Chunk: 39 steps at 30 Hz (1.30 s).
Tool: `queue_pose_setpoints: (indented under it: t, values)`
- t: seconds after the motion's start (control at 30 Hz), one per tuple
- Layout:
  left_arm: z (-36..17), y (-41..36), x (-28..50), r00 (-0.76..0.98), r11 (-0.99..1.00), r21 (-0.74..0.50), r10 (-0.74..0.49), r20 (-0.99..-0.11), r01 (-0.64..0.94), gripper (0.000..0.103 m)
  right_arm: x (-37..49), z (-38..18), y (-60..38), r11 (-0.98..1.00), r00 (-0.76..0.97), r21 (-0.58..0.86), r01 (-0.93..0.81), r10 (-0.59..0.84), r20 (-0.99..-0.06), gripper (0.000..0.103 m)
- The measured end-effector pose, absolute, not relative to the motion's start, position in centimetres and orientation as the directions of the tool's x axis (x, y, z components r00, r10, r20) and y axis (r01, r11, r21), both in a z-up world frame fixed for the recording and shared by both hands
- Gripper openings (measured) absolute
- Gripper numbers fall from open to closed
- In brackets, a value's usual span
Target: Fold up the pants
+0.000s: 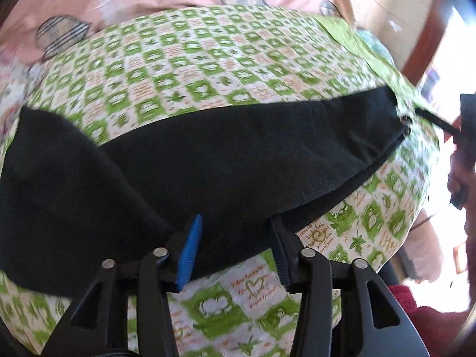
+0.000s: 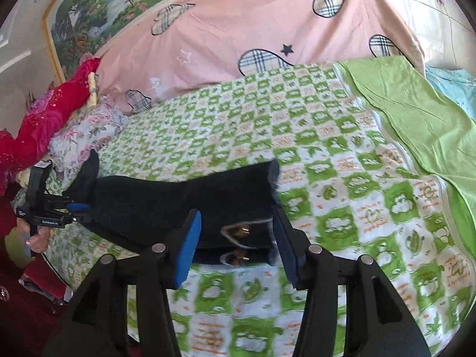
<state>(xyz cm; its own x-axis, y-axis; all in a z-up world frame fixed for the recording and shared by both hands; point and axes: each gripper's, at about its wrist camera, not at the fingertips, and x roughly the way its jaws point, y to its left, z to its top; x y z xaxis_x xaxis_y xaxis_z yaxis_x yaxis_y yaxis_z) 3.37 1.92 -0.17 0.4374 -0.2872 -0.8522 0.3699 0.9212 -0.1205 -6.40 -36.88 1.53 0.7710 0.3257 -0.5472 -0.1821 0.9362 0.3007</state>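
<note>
Black pants lie in a long strip, legs seemingly stacked, on the green checked sheet; left gripper and right gripper part-open, gripping nothing; crosswise folds apparently remain

- The pants lie flat on the checked sheet, stretched along the bed's near edge.
- Right gripper sits at the waistband end, its fingers spread either side of that end, not pinching it.
- Left gripper is over the near edge of the pants further along, with cloth between its parted fingers.
- A plain sheet lies at the checked sheet's right edge.
- The heart-print cover lies along the far edge, with pillows at the far left corner.
</note>
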Motion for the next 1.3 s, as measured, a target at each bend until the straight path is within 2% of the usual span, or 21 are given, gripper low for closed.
queue_pose_setpoints:
  t: [0.07,0.17,0.4,0.6,0.83,0.87,0.93,0.97,1.0,1.07,1.1,1.13,1.17,1.2,1.3]
  values:
    - [0.2,2.9,3.3,0.444,0.935,-0.136,-0.278,-0.852,0.326,0.058,-5.9,1.5,-35.4,0.917,0.758,0.33,-0.224,0.377,-0.532,0.055]
    - [1.0,4.8,3.8,0.452,0.957,-0.161,-0.258,-0.854,0.242,0.059,-5.0,1.3,-32.7,0.894,0.732,0.349,-0.283,0.436,-0.524,0.055]
    - [2.8,9.7,7.0,0.471,0.993,-0.119,-0.11,-0.875,0.011,0.069,-2.7,0.2,-25.2,0.799,0.635,0.423,-0.426,0.598,-0.489,0.055]
    - [3.1,12.5,12.3,0.403,0.982,-0.087,-0.012,-0.915,-0.167,0.069,-0.2,-1.3,-17.7,0.703,0.508,0.476,-0.528,0.711,-0.486,0.056]
    - [1.1,11.3,17.5,0.296,0.984,0.026,0.079,-0.952,-0.179,0.069,2.3,-2.2,-8.8,0.596,0.353,0.505,-0.625,0.792,-0.498,0.056]
    - [0.7,11.1,17.8,0.289,0.983,0.052,0.103,-0.952,-0.178,0.068,2.6,-2.3,-7.4,0.581,0.333,0.5,-0.643,0.799,-0.5,0.056]
    - [0.1,11.1,18.0,0.29,0.981,0.1,0.145,-0.946,-0.164,0.057,3.3,-2.6,-5.5,0.576,0.307,0.481,-0.661,0.792,-0.527,0.057]
    - [0.0,11.3,17.9,0.293,0.982,0.105,0.148,-0.944,-0.158,0.045,3.6,-2.8,-4.8,0.577,0.297,0.472,-0.666,0.786,-0.542,0.057]
    - [0.0,11.6,17.6,0.302,0.982,0.098,0.143,-0.943,-0.16,0.028,3.9,-3.2,-4.0,0.58,0.288,0.461,-0.672,0.777,-0.56,0.057]
    - [0.1,12.5,16.7,0.329,0.983,0.063,0.118,-0.937,-0.173,0.015,4.6,-4.0,-2.8,0.608,0.292,0.429,-0.668,0.744,-0.601,0.056]
    - [0.4,13.0,16.3,0.348,0.983,0.033,0.096,-0.933,-0.181,0.01,5.0,-4.4,-2.5,0.619,0.29,0.423,-0.661,0.732,-0.617,0.049]
    - [0.8,13.7,15.5,0.372,0.981,0.001,0.074,-0.925,-0.193,0.01,5.3,-4.7,-2.4,0.622,0.282,0.43,-0.654,0.728,-0.625,0.023]
    - [1.2,14.2,14.9,0.392,0.979,-0.021,0.061,-0.918,-0.202,0.009,5.6,-4.8,-2.3,0.624,0.279,0.439,-0.646,0.729,-0.625,0.011]
    - [1.9,15.0,13.7,0.428,0.976,-0.055,0.041,-0.903,-0.21,0.008,5.5,-4.7,-2.4,0.623,0.283,0.441,-0.646,0.732,-0.62,0.007]
    - [3.6,16.7,10.3,0.518,0.964,-0.144,-0.007,-0.855,-0.224,0.008,4.6,-3.2,-2.5,0.606,0.303,0.414,-0.679,0.745,-0.594,0.007]
